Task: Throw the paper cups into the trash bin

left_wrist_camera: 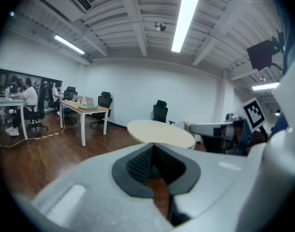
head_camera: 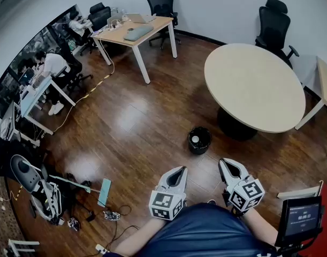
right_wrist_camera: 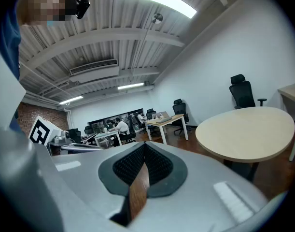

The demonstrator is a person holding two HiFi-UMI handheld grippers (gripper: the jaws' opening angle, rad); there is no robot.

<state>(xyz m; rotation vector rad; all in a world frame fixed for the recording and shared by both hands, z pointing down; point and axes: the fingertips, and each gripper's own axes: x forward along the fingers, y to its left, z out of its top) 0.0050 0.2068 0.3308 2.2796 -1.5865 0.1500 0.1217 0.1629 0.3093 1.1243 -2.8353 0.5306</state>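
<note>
Small black round trash bin [head_camera: 198,150] stands upright on wood floor, just ahead of both tongs, about midway between tips, neither hand clearly nearer. White object inside, likely paper cup [head_camera: 195,140]. No other cup in sight. Left tongs [head_camera: 182,169] and right tongs [head_camera: 223,163]: jaws closed, nothing held.

Left claw [head_camera: 180,169], right claw [head_camera: 226,161] — both seemingly shut.

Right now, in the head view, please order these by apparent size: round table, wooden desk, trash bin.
Largest: round table.
Next: wooden desk, though it stands farther from the camera.
Smallest: trash bin.
</note>
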